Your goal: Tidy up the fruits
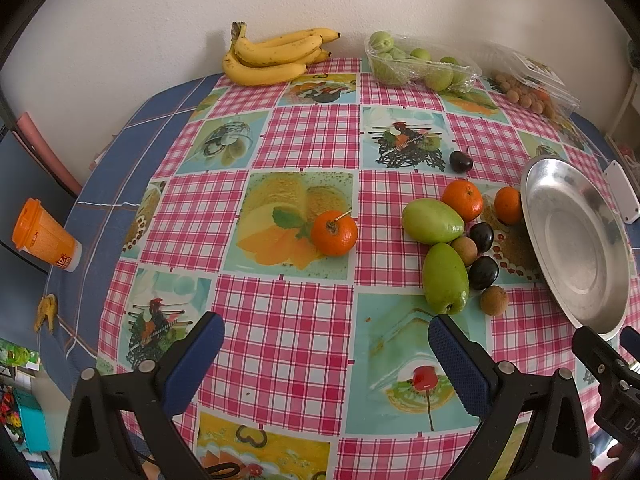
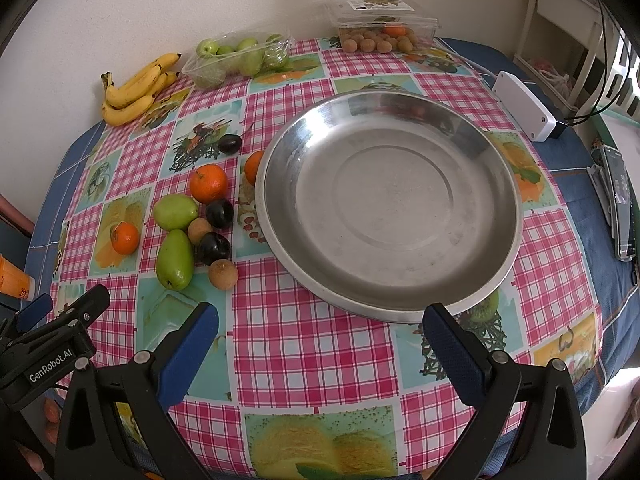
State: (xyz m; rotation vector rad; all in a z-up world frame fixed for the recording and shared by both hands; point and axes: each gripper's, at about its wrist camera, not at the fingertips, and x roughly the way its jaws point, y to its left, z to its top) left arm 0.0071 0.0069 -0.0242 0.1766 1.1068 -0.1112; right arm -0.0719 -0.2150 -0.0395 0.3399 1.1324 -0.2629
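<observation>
Both my left gripper (image 1: 326, 354) and right gripper (image 2: 320, 344) have fingers wide apart, holding nothing. The lone orange (image 1: 334, 233) looks round and firm, so I think I should pinch its middle gently.

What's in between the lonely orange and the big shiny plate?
A cluster of fruit: two green fruits, dark plums and small brown fruits sit between the lone orange and the metal plate, clearest in the right wrist view.

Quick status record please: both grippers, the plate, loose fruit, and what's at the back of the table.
left gripper: open, empty, above the tablecloth
right gripper: open, empty, at the plate's near rim
metal plate: empty
loose fruit: three oranges, two green mangoes, three dark plums, two brown longans, left of the plate
back of table: bananas, two clear fruit boxes
</observation>
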